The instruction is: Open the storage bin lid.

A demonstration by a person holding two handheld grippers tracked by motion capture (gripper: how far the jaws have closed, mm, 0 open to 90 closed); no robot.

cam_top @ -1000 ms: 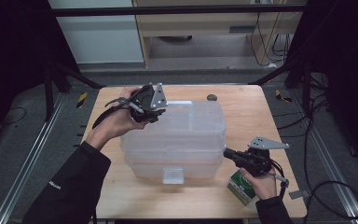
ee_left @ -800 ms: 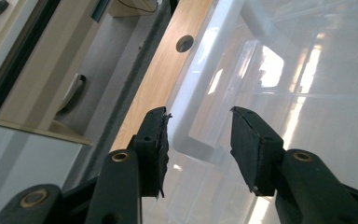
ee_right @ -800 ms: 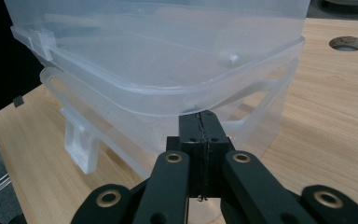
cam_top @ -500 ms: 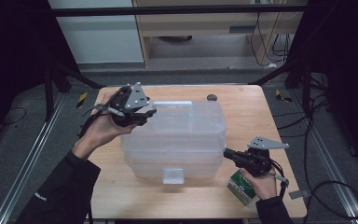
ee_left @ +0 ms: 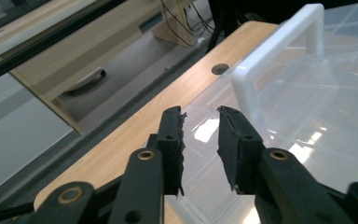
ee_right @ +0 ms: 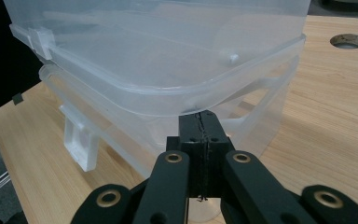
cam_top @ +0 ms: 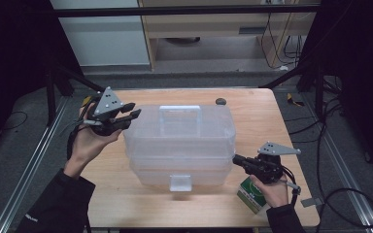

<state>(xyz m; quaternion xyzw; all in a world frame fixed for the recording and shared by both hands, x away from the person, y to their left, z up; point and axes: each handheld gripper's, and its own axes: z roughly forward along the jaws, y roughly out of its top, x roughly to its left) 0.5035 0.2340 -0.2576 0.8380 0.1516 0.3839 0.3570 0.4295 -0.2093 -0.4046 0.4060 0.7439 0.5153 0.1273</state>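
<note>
The desk (cam_top: 252,121) carries a clear lidded storage box (cam_top: 179,141) at its middle, lid slightly lifted along the front. The left tool (cam_top: 132,112) hovers at the box's left rear corner, its jaws just closing yet with nothing between them. The right tool (cam_top: 237,159), clenched on nothing, touches the lid rim (ee_right: 186,105) from below. To lift well, I judge both should raise evenly. The right gripper view shows the front latch (ee_right: 79,140) hanging free; the high view shows a green carton (cam_top: 250,194) under the right hand.
</note>
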